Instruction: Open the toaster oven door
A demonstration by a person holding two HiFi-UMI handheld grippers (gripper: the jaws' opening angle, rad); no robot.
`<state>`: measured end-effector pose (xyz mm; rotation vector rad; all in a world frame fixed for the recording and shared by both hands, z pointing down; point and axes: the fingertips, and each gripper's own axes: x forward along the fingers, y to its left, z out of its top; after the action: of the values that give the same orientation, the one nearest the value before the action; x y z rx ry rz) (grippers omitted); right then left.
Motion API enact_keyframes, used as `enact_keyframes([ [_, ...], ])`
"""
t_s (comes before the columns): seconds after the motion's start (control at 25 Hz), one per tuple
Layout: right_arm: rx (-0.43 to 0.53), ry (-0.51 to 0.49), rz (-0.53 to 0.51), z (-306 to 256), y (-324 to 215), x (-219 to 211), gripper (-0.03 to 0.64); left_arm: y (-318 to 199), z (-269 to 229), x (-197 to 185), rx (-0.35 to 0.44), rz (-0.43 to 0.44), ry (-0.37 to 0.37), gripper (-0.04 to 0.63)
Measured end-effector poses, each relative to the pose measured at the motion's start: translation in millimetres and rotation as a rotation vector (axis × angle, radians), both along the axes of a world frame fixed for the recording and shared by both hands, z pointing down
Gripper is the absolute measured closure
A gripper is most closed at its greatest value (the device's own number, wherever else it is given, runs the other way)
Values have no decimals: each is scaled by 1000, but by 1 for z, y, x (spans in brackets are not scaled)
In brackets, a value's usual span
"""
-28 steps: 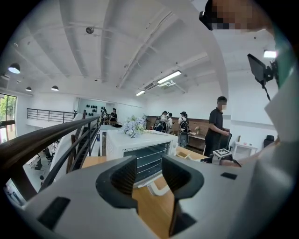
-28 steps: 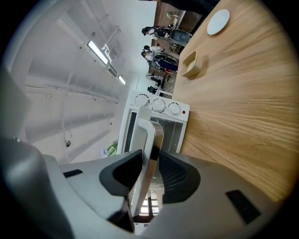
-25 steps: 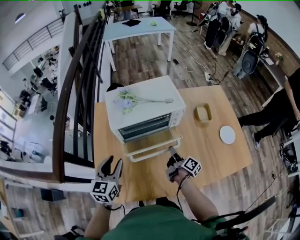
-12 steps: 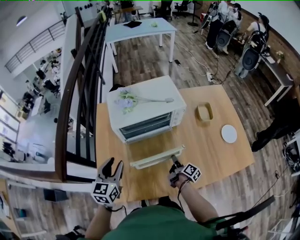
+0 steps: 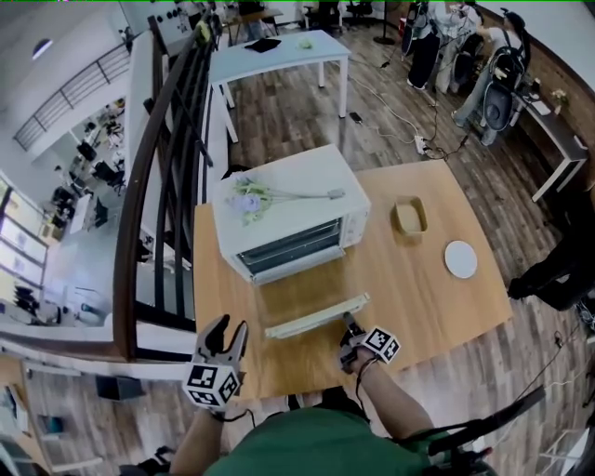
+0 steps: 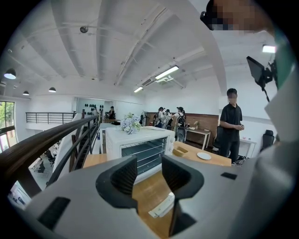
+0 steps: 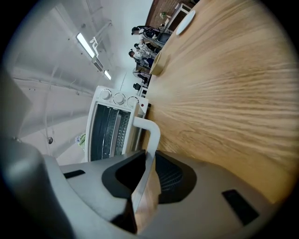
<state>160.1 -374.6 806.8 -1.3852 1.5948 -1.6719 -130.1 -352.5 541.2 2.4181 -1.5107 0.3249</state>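
We see matt wood-grain table, smooth white-painted toaster oven, glass door w/ smooth white handle, metal racks inside.

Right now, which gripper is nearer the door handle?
Right: the right gripper has the door handle between jaws that just closed further; the left gripper hangs apart, left of it.

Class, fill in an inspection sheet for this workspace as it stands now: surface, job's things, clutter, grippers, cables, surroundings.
Surface: wooden table, no spills seen.
Job's things: toaster oven, door open, nearly flat.
Clutter: flowers on the oven; tray and white plate to its right.
Grippers: left gripper open, empty; right gripper jaws just closing, gripping door handle.
Cables: leads on floor beyond table.
Surroundings: railing, people far off.
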Motion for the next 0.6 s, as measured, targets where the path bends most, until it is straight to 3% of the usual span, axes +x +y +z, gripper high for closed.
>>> enact_keyframes([
  [0.12,-51,31,-4,17,12,5,593,-1,1,7,-2,17,1,420],
  [0.32,-74,52,-3,22,31,13,594,-5,0,15,-1,44,9,420],
  [0.6,-15,197,17,-18,27,41,594,-14,1,22,12,80,43,420],
])
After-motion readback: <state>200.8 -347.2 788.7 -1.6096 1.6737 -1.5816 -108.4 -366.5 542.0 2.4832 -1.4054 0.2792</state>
